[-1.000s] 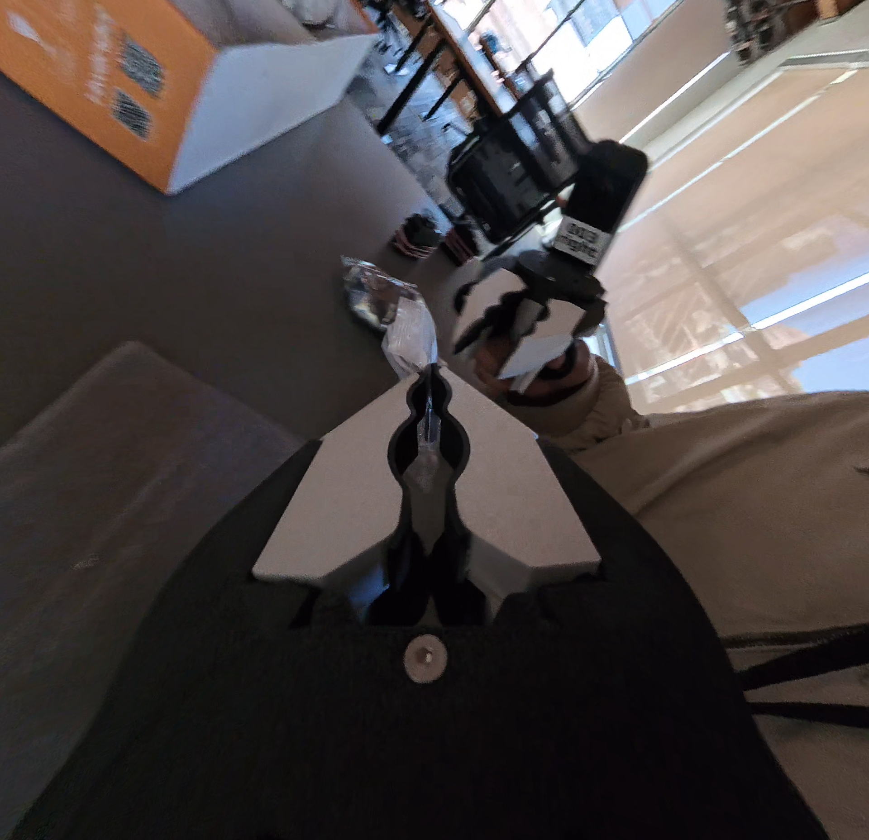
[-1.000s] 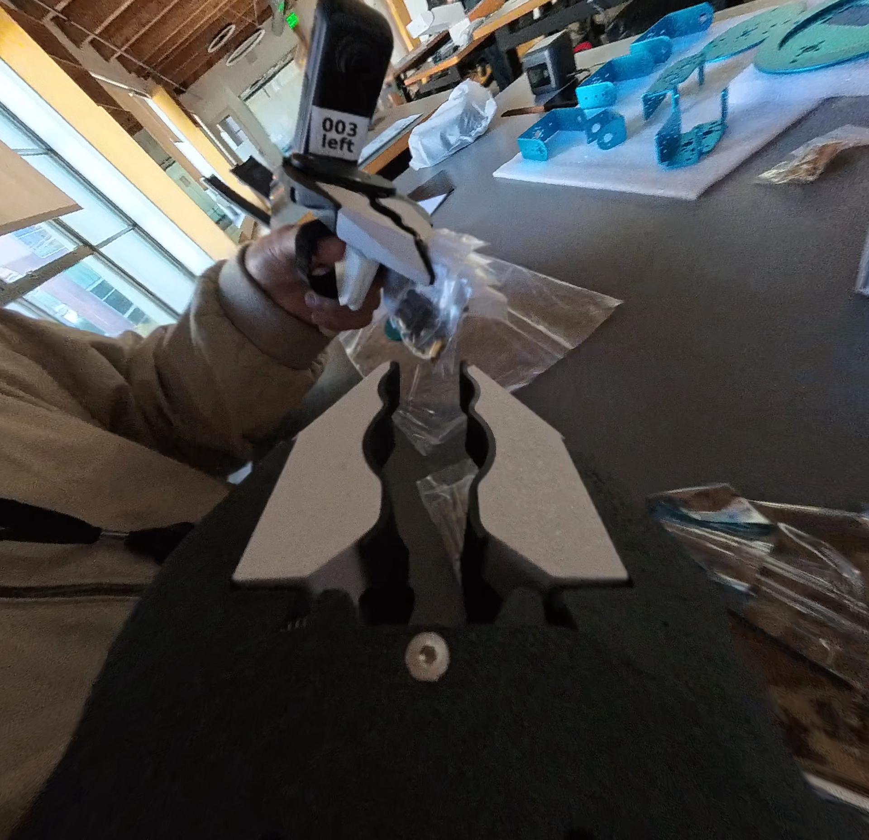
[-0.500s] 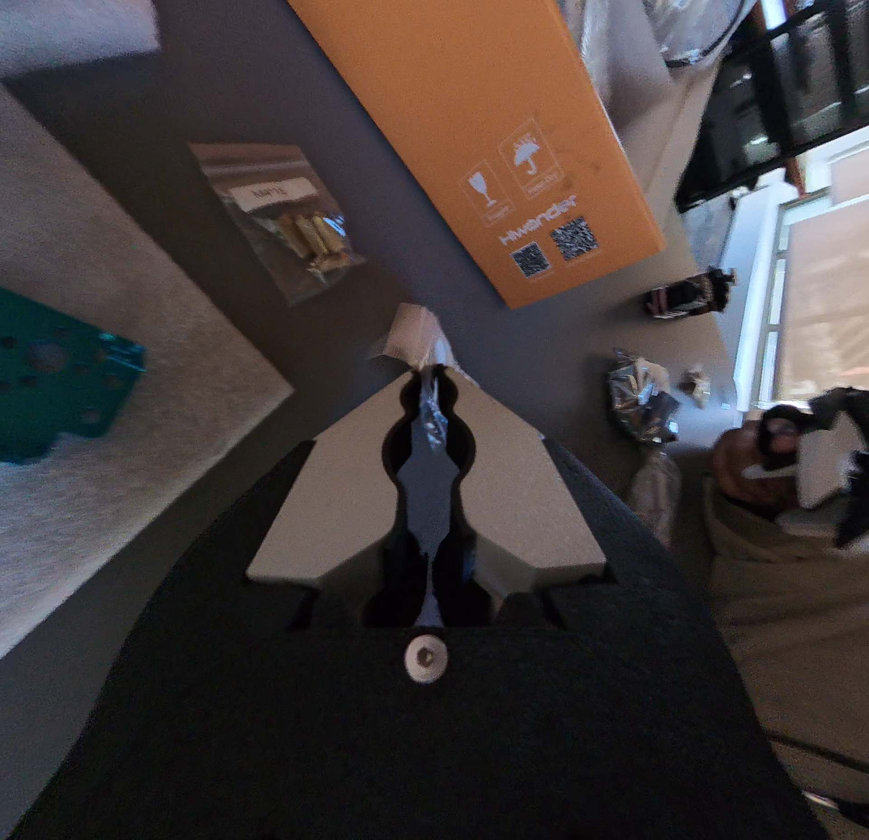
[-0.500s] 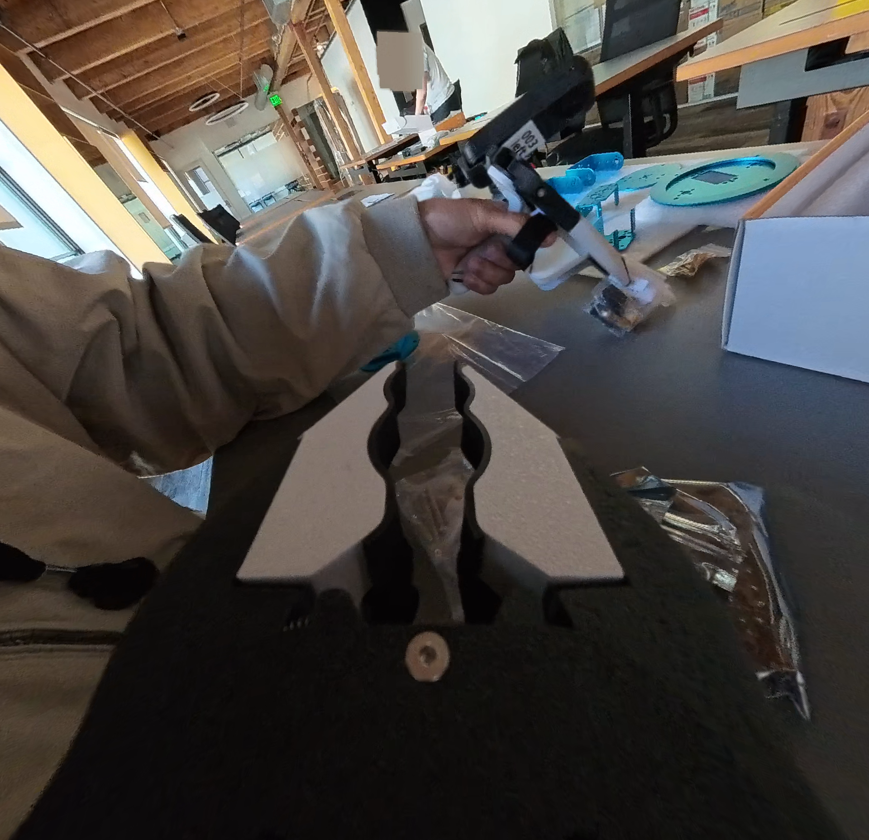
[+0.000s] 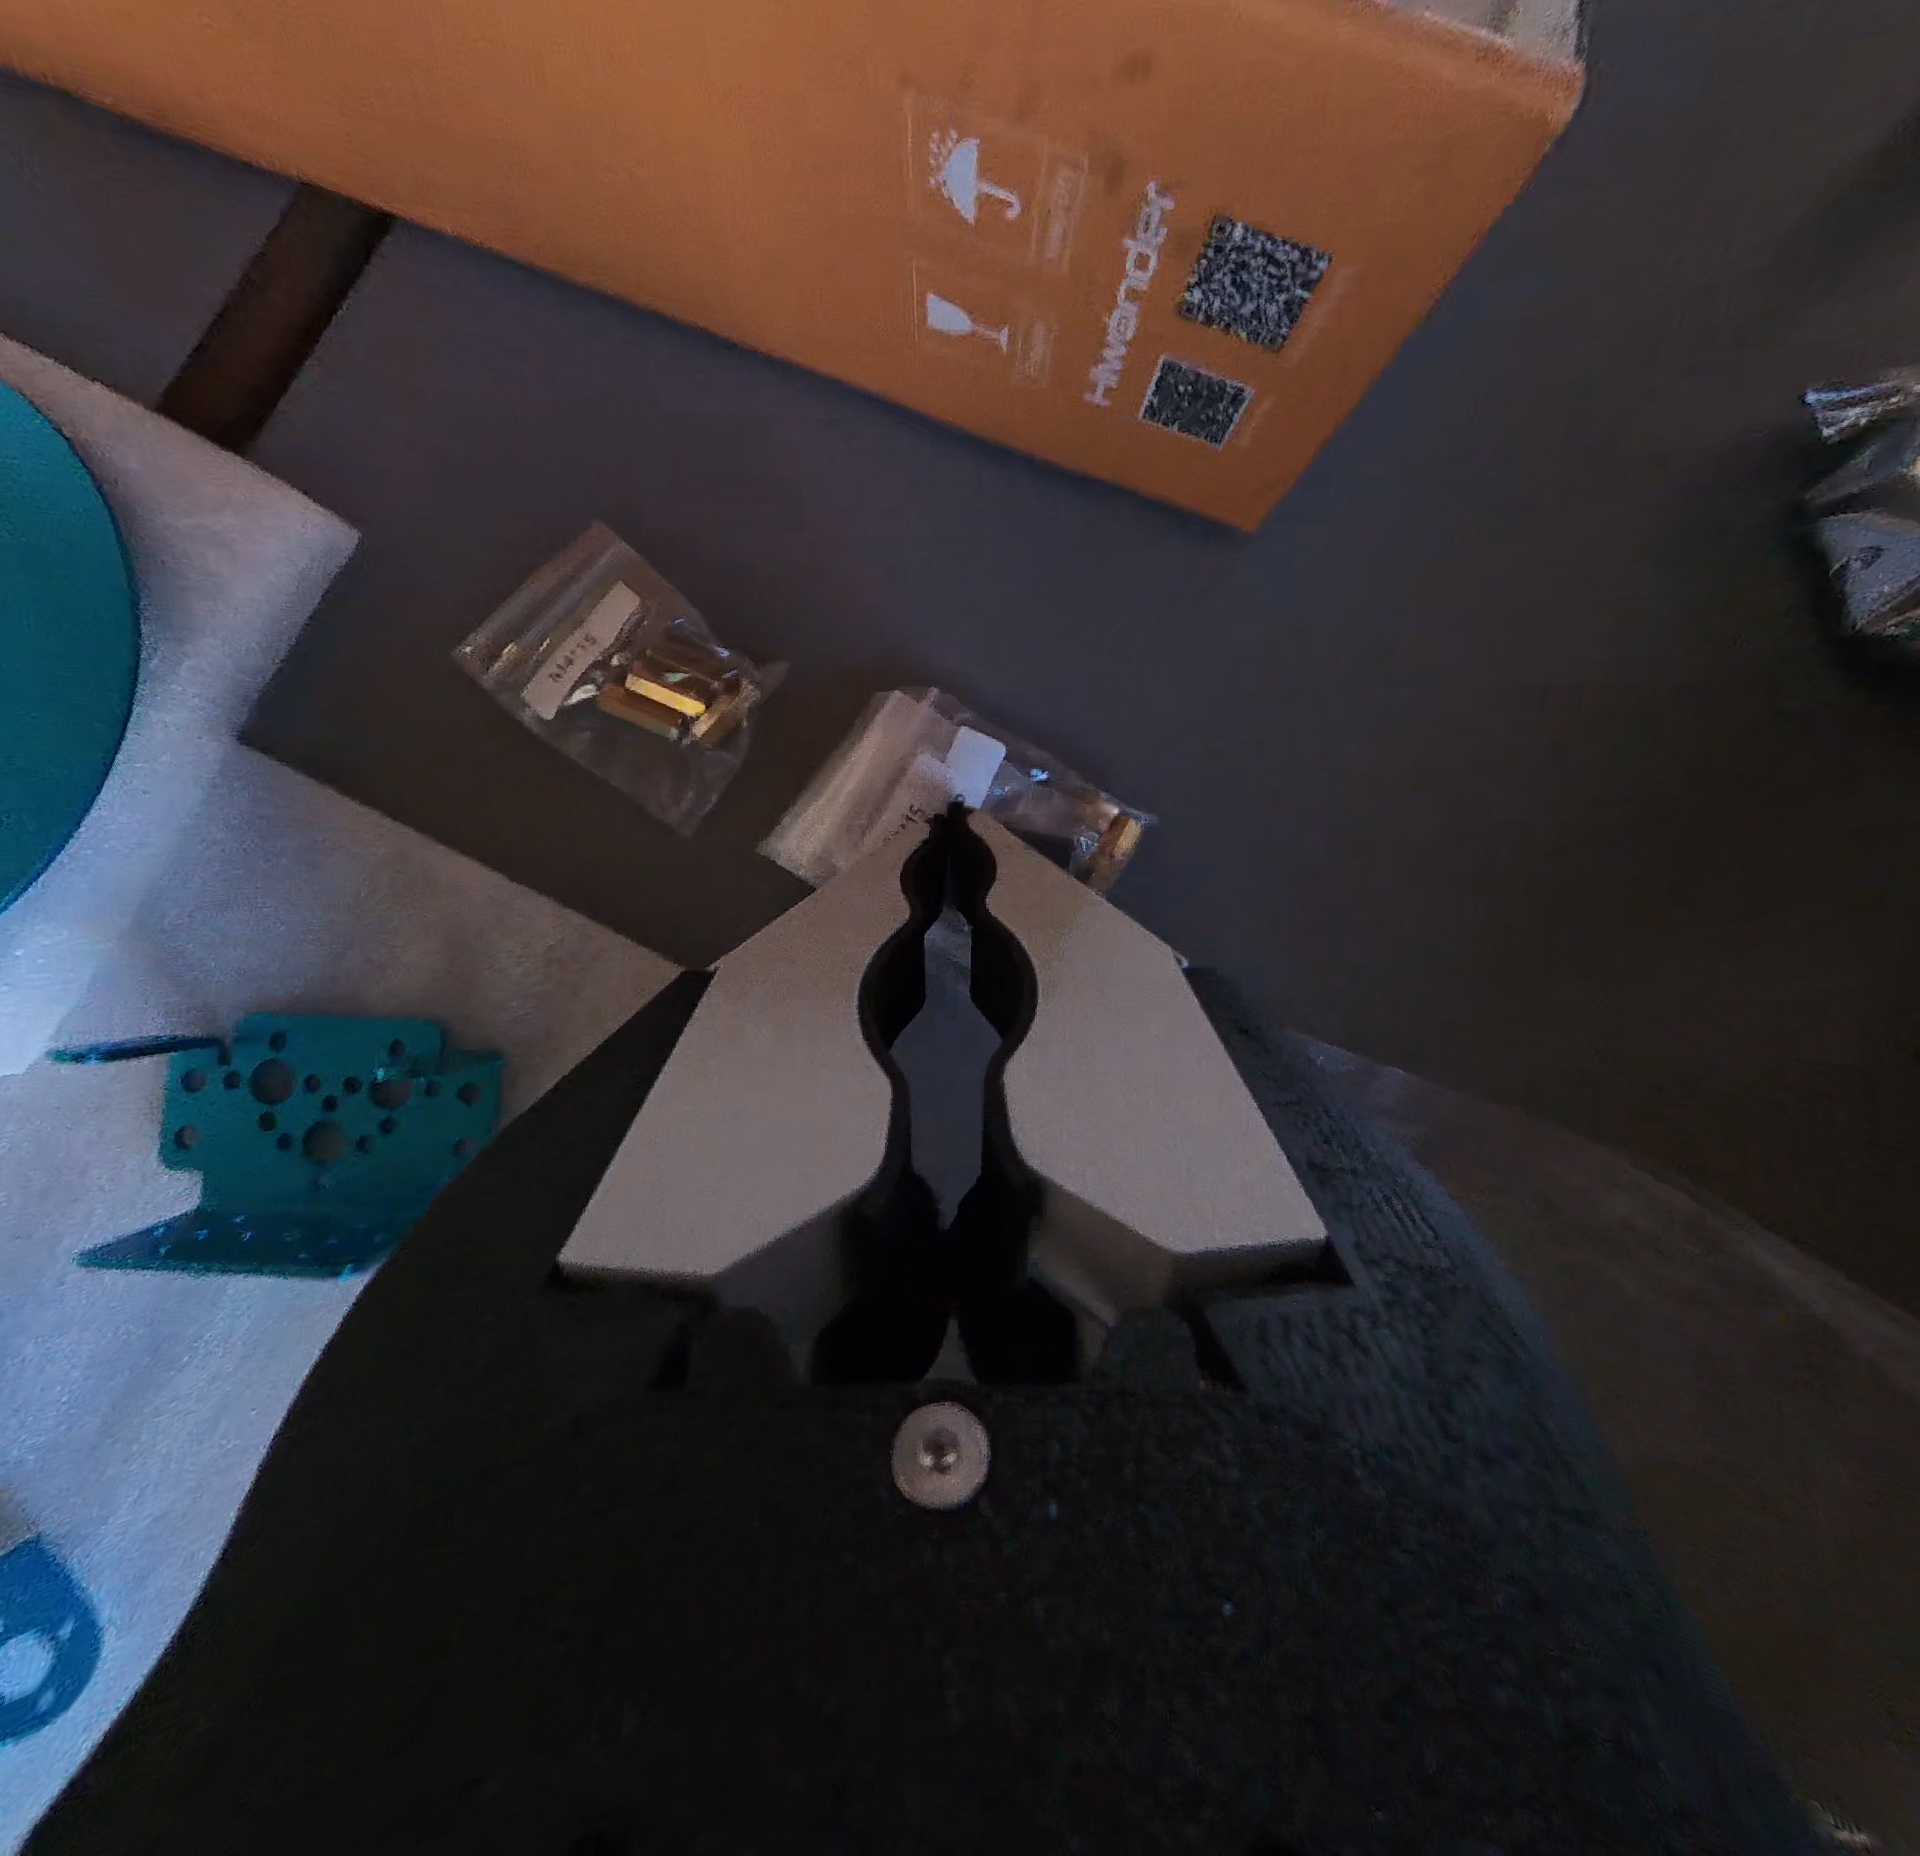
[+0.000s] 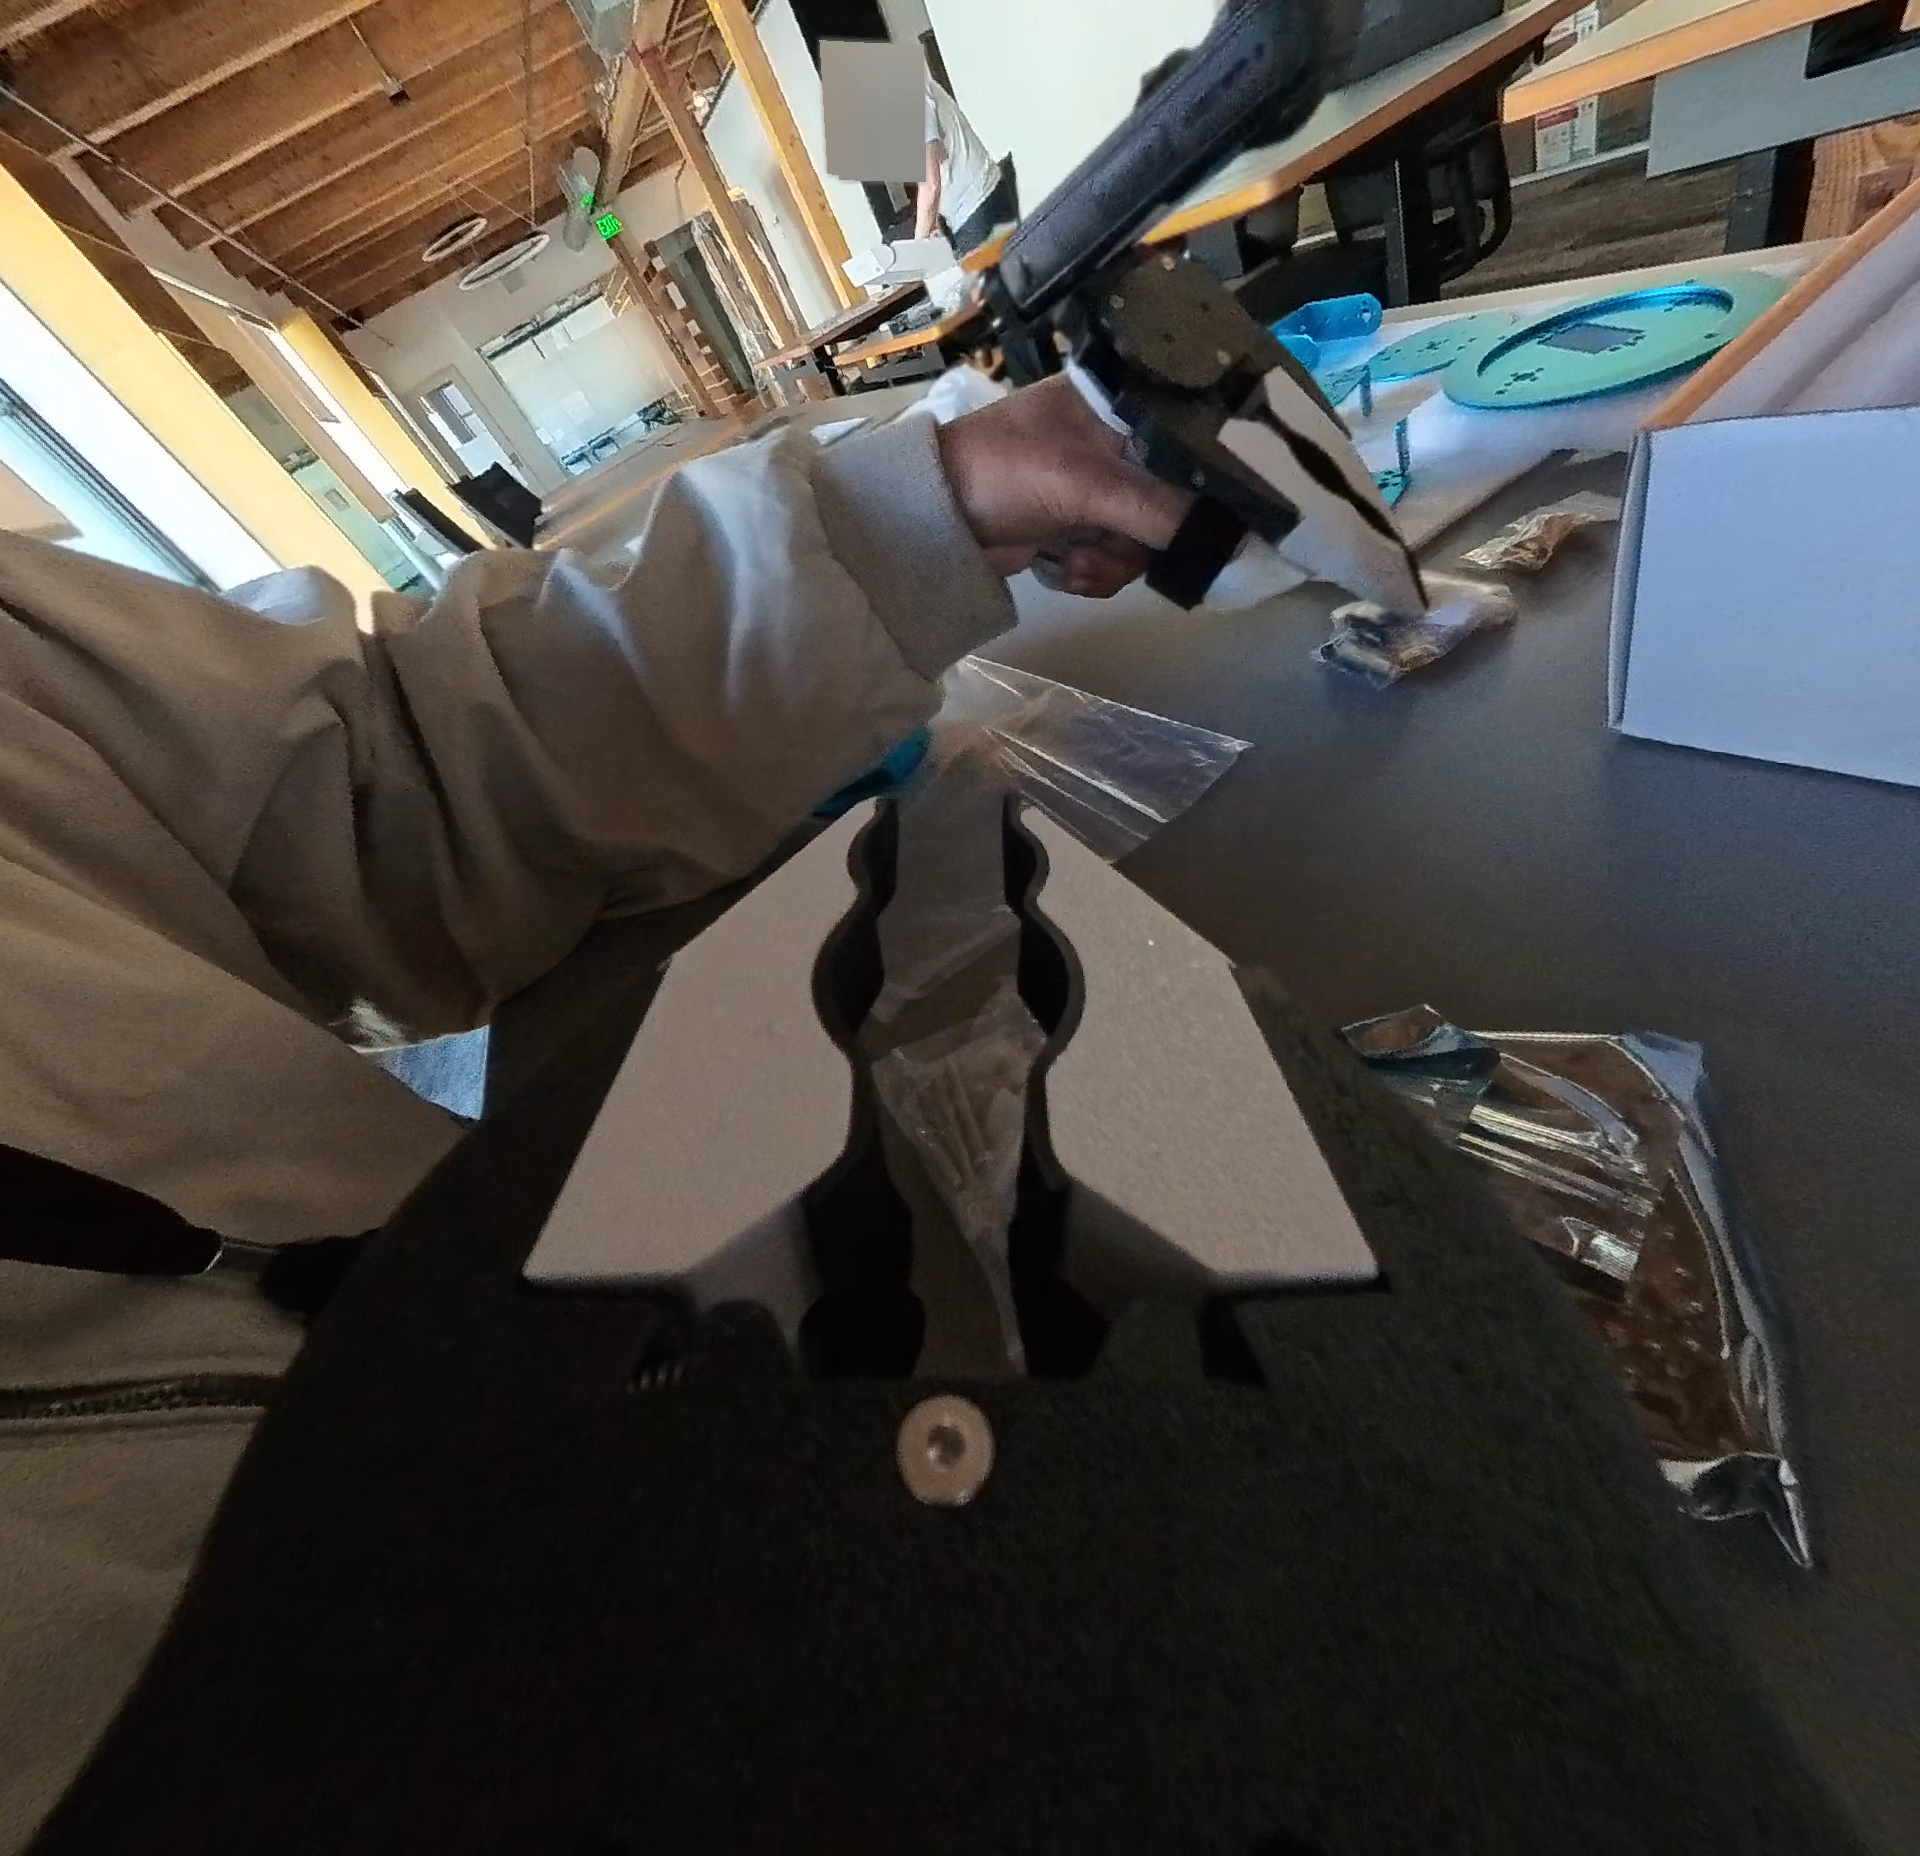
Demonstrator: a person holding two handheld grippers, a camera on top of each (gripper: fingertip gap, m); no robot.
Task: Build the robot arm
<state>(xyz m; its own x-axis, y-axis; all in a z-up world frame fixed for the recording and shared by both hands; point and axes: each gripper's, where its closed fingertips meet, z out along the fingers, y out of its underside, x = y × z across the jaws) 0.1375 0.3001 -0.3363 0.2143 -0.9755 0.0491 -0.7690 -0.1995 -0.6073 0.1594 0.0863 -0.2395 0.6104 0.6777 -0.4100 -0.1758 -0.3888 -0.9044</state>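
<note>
My left gripper (image 5: 954, 819) is shut on a corner of a small clear bag of brass parts (image 5: 940, 767), which rests on the dark table. The right wrist view shows this gripper (image 6: 1397, 585) farther off, held by a hand, with its tip down on that bag (image 6: 1423, 632). A second small bag of brass parts (image 5: 623, 684) lies just to the left of it. My right gripper (image 6: 951, 819) is open, low over the table. A clear bag of screws (image 6: 966, 1100) shows through the gap between its fingers.
An orange box (image 5: 831, 196) stands behind the bags, and its white end (image 6: 1766, 580) faces the right gripper. White foam (image 5: 260, 923) carries a teal bracket (image 5: 312, 1131) and a teal disc (image 6: 1662, 341). An empty clear bag (image 6: 1091, 757) and a shiny screw bag (image 6: 1558, 1183) lie nearby. About 25 cm separates my left fingertips from my right.
My left gripper has carried the small bag away from the right gripper, toward the orange box, and lowered it onto the table beside the other small bag. The right gripper has stayed open.
</note>
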